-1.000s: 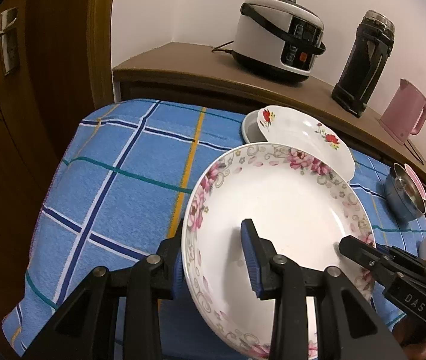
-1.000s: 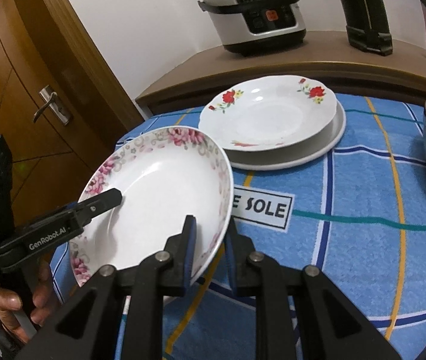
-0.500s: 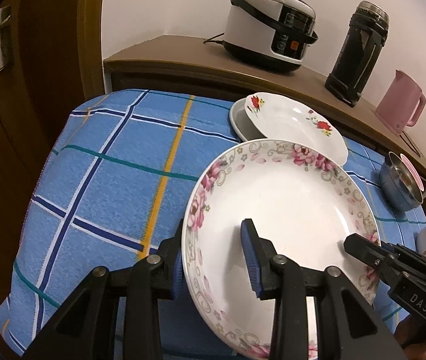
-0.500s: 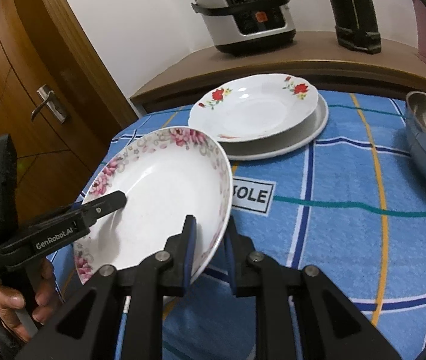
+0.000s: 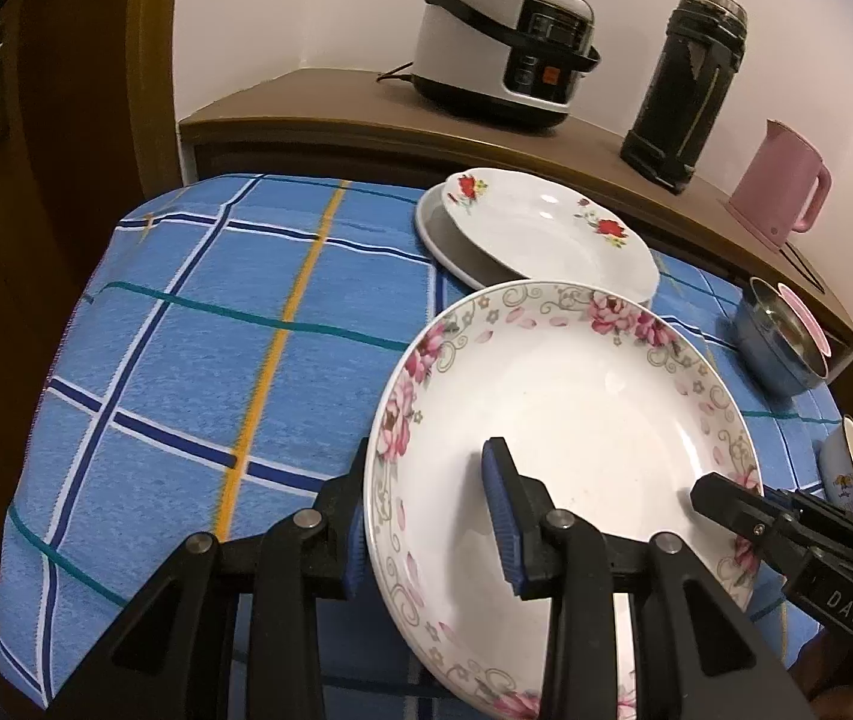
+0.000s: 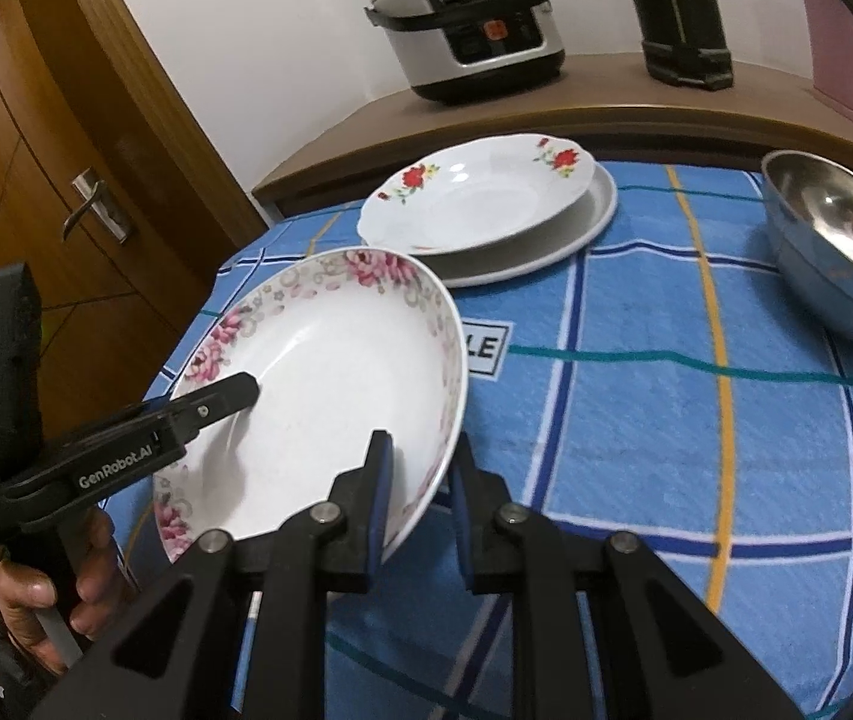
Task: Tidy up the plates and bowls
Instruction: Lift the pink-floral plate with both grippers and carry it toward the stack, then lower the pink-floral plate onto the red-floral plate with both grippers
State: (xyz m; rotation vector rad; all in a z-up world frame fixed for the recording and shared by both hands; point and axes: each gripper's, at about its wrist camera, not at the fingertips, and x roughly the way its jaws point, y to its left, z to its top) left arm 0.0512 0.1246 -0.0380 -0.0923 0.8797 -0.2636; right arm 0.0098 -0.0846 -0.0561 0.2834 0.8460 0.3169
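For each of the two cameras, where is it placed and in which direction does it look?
Left wrist: sits on the left gripper, looking forward and down over the pink-flowered plate toward the rice cooker; the right gripper shows at right.
Right wrist: sits on the right gripper, looking forward and down across the blue cloth toward the steel bowl; the left gripper and a hand show at left.
Shared: both grippers clamp the same plate; both views show the red-flowered plate.

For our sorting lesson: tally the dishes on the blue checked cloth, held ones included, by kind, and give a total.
Flowered plates: 2 (pink-flowered plate, red-flowered plate)
Plain pale plates: 1 (grey plate under the red-flowered one)
Metal bowls: 1 (steel bowl)
Small cups or bowls: 1 (pale cup, partly cut off)
Pink-rimmed dishes: 1 (pink dish, mostly hidden)
Total: 6
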